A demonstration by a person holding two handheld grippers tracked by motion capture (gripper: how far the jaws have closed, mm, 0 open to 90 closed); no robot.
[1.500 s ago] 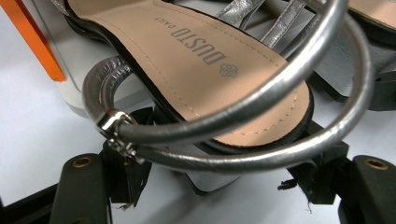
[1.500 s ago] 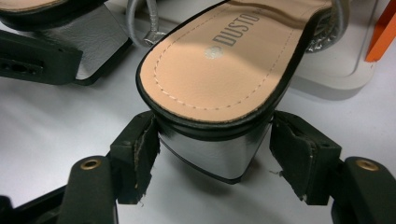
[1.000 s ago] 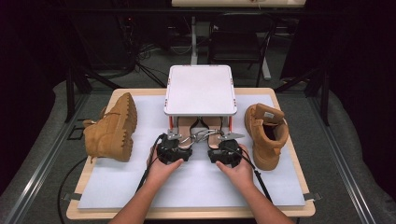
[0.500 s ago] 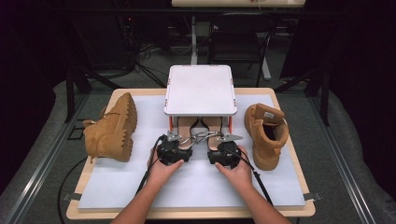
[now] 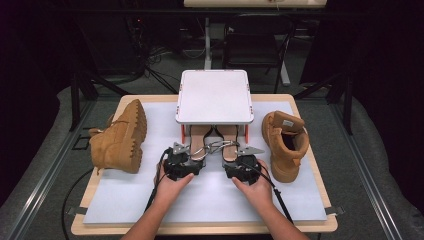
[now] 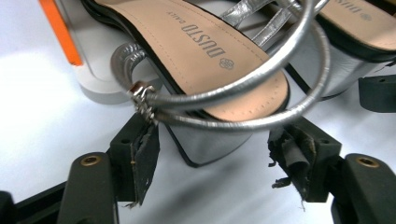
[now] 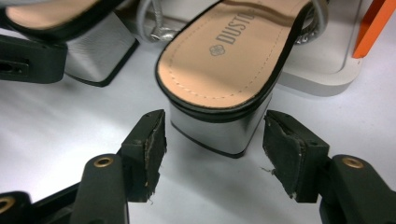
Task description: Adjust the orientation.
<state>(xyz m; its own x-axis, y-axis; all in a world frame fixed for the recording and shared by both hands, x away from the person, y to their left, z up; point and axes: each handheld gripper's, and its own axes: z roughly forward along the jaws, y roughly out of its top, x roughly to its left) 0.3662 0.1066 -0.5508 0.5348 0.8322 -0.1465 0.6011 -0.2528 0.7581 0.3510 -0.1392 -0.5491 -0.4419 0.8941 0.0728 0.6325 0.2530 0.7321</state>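
Note:
Two silver-strapped sandals with tan insoles lie heel-first toward me under a white rack (image 5: pixel 214 97). My left gripper (image 5: pixel 184 159) faces the left sandal (image 5: pixel 199 137). Its silver block heel (image 6: pixel 210 142) stands between the worn pads (image 6: pixel 144 158), with a gap on each side and the ankle strap (image 6: pixel 233 95) looped above. My right gripper (image 5: pixel 242 164) faces the right sandal (image 5: pixel 231 140). That heel (image 7: pixel 217 130) sits between its pads (image 7: pixel 285 149), untouched. Both pairs of jaws have just been closing around the heels.
One tan boot (image 5: pixel 117 137) lies on its side at the left, and another (image 5: pixel 285 142) stands upright at the right. The rack's orange leg (image 6: pixel 58 28) and white foot (image 6: pixel 100 79) stand close beside the left heel. A white mat (image 5: pixel 210 200) covers the table.

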